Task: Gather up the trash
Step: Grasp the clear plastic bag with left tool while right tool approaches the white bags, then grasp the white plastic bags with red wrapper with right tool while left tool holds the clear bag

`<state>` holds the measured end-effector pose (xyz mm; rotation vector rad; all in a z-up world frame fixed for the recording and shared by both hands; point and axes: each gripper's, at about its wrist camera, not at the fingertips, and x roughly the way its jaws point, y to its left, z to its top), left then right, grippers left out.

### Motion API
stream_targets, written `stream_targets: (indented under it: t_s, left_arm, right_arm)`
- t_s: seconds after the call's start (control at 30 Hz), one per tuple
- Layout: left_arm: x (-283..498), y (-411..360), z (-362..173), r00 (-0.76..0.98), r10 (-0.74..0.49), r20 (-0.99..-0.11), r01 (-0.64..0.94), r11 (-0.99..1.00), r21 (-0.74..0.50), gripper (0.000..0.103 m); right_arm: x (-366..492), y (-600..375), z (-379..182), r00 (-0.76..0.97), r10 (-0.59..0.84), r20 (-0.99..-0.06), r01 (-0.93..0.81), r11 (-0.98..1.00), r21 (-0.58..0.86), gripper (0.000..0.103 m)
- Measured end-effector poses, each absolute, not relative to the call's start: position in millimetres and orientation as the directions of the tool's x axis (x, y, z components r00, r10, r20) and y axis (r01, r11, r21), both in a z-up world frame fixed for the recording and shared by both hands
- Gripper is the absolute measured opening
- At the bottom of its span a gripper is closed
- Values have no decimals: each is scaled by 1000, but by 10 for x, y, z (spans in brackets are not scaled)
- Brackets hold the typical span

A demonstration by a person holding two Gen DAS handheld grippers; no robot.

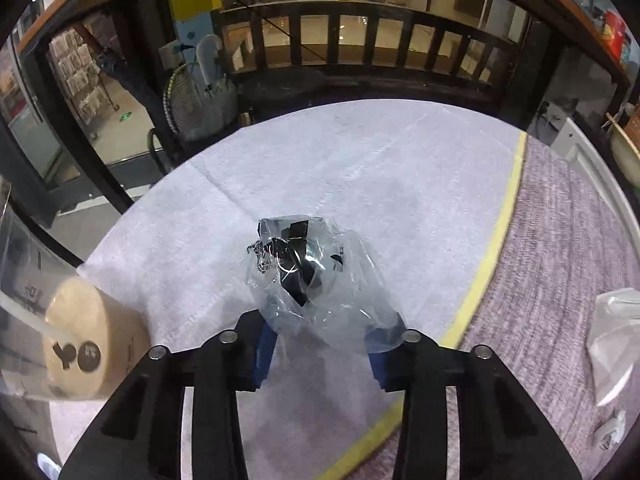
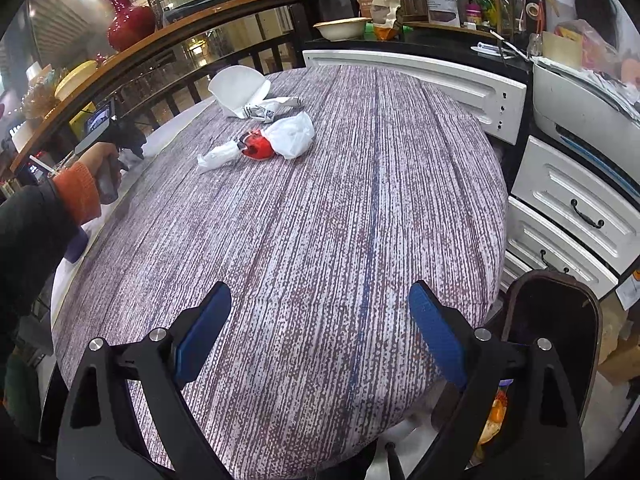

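The left hand-held gripper (image 1: 324, 344) has its blue pads squeezing a crumpled clear plastic wrapper (image 1: 316, 276) on the white tabletop (image 1: 360, 168). The right hand-held gripper (image 2: 320, 320) hangs wide open and empty, well short of the white bag (image 2: 292, 136).

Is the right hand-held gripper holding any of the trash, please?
No, the right hand-held gripper stands open over the bare tablecloth with nothing between its pads.

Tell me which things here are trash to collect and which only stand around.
Trash to collect:
- clear plastic wrapper, between the left tongs
- white plastic bag
- red crushed item
- white paper scraps
- paper cup, probably

Just standing around:
- red vase
- bowl
- white drawers
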<state>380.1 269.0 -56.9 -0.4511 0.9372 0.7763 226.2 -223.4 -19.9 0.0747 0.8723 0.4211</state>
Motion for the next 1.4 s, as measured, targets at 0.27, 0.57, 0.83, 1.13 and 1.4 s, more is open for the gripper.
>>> stream_targets:
  t_s: [0.27,0.57,0.83,1.13,1.4]
  left_arm:
    - [3681,2061,-414,503,284,-816,-621,775,-113,33]
    - [3220,1254,-487,628,53,-776,-388,886,-253,33]
    - [2862,999,-393,701,20,-713,-259,939,-228,33]
    - [2635,854,-339,748,-5,-663,-196,954,-228,33]
    - [2355,694,-331,777,-44,-629,-154,954,-257,33]
  right_arm:
    - [2639,-1768,-29,522,502,-690,-449,849,278,90]
    - [3398,-976,-57,468,486,-738,-596,790,143,89]
    - [3729,-673,-360,444,371,-816,-650,760,-8,74]
    - [3713,-884,-312,482,363,-798,-588,809,13,15]
    - [3230,-1234,-33,543,419,-728,-551,832,69,14]
